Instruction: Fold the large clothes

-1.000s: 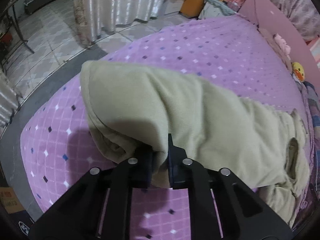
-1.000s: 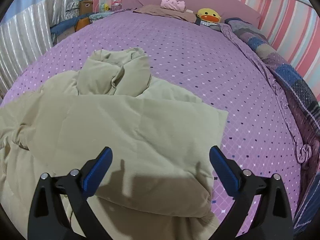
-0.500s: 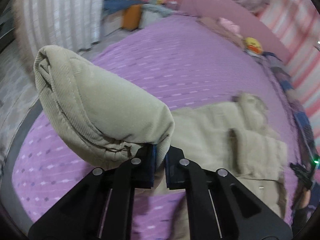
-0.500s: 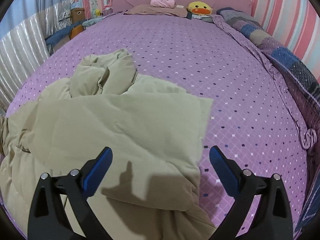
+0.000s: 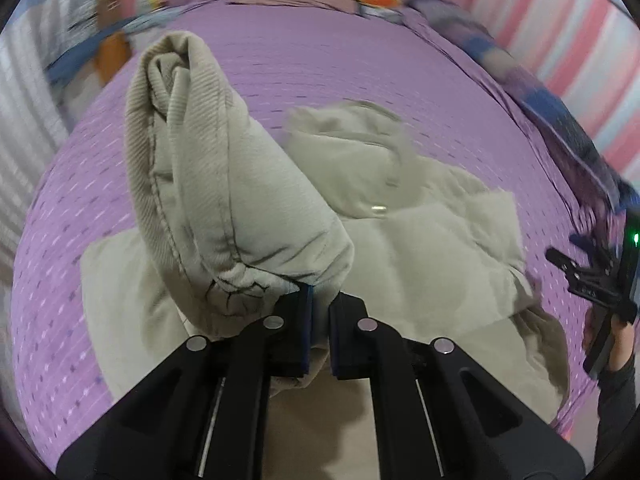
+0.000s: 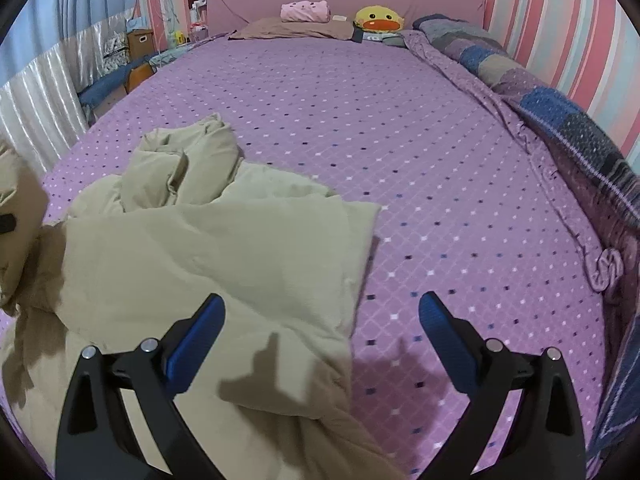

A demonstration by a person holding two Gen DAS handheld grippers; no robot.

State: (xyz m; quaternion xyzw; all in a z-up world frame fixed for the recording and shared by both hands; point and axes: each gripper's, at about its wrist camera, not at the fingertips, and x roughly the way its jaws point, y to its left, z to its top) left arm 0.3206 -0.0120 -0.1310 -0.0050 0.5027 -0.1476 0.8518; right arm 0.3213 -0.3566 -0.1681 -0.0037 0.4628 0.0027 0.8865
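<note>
Beige jacket (image 5: pixel 420 248) sleeve (image 5: pixel 224 200) pinched in left gripper (image 5: pixel 319 322), seemingly lifted

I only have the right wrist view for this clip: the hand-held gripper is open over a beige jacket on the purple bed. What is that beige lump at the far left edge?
Observer: It is the jacket's sleeve, lifted clear of the bedspread.
Operator: Lifted by what?
Observer: The left hand-held gripper is shut on the sleeve's cuff end, with fabric pinched between its blue pads.
Operator: Where does the sleeve sit relative to the rest of the jacket?
Observer: It hangs above the body of the jacket, whose collar end lies beyond it toward the headboard.
</note>
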